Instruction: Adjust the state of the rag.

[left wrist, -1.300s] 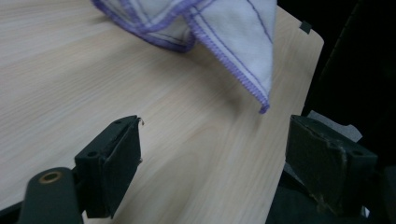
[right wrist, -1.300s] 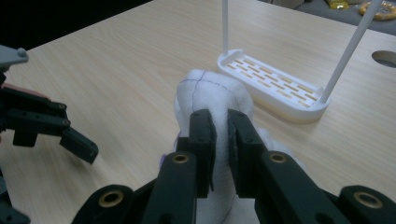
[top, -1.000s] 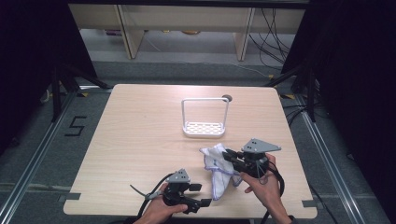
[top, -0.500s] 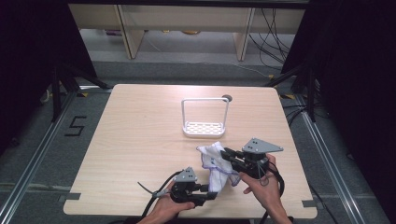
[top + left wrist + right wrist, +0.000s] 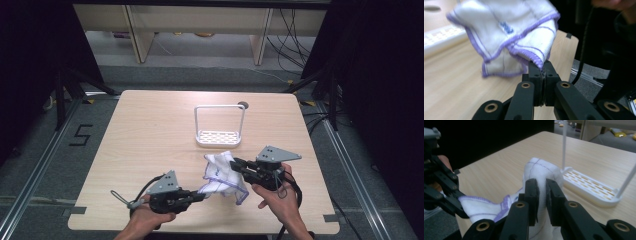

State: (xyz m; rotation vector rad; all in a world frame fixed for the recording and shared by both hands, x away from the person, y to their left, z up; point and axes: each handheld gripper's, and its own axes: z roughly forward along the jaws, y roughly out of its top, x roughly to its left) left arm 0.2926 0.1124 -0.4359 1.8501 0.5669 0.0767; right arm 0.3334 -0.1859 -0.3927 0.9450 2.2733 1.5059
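A white cloth with purple stitched edges (image 5: 222,175) hangs between both grippers above the table's front right. My left gripper (image 5: 200,196) comes in from the lower left; its jaws have just been closing and now stand shut on a purple-hemmed corner of the cloth (image 5: 537,58). My right gripper (image 5: 237,164) points left and is shut on a bunched fold of the cloth (image 5: 541,173). In the right gripper view the left gripper (image 5: 461,211) pinches the cloth's low corner at the left.
A white wire rack with a slotted base (image 5: 219,136) stands behind the cloth near the table's middle; its base (image 5: 589,186) lies just right of the right jaws. A small round hole (image 5: 243,105) sits behind it. The table's front edge (image 5: 200,231) is near both hands.
My left gripper moved right and up to the cloth's lower corner and shut on it, lifting that corner. The right gripper kept its hold and barely moved.
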